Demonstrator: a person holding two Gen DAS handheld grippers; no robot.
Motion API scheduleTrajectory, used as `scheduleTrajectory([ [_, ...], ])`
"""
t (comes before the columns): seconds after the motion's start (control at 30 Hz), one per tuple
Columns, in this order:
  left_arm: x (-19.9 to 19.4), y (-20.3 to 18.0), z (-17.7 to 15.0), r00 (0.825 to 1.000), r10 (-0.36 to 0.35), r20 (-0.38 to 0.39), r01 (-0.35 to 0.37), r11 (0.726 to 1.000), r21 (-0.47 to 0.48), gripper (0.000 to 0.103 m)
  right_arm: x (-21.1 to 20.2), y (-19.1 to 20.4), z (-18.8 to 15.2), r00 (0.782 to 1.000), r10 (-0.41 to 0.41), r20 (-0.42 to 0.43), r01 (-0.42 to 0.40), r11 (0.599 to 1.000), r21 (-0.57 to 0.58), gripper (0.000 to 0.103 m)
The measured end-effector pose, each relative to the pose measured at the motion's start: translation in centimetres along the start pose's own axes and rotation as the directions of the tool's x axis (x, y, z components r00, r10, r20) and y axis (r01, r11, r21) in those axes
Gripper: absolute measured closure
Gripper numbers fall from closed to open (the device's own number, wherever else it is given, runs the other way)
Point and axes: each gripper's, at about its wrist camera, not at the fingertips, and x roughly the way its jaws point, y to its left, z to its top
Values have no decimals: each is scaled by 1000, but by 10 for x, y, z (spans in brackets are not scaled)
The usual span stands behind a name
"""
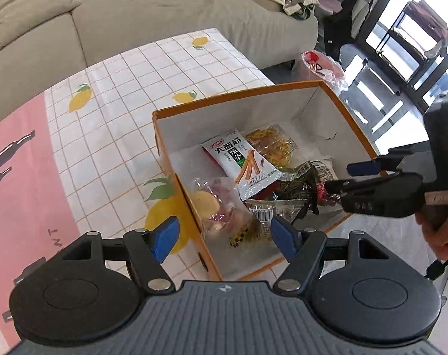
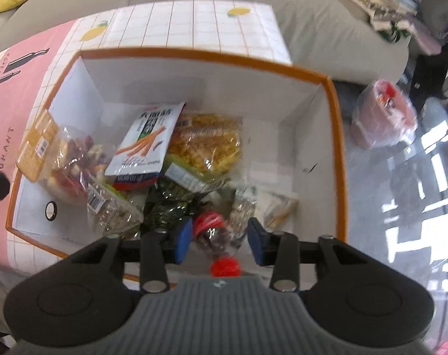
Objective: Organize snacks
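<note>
Red-tied packet [image 2: 216, 233] half hidden between jaws, blurred

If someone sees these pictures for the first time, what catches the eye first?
First, the orange-rimmed box on the lemon-print tablecloth, with snack packets piled inside. On top lies a white packet with orange sticks printed on it. At the box's near side, the right gripper stands with its jaws apart around a red-topped snack bag.
</note>
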Motion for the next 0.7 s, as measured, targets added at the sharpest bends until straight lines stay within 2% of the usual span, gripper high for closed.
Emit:
scheduleTrajectory([
  [0.27,-42,1,-19,995,3,95,-1,1000,-27,20,-50,7,-3,996,-5,92,5,1000,1,55],
  [0.37,-66,1,-28,986,18,165,-14,1000,-27,21,-75,17,-9,989,17,149,-18,1000,8,51],
  [0.43,-83,0,-37,974,27,226,-23,999,-22,21,-97,24,-14,978,38,205,-43,999,20,49],
  [0.57,-115,-7,-57,938,59,342,-60,998,-8,21,-146,42,-26,935,79,346,-100,994,43,39],
  [0.7,-142,-13,-81,890,117,442,-122,992,-17,21,-190,63,-45,869,110,483,-148,988,41,31],
])
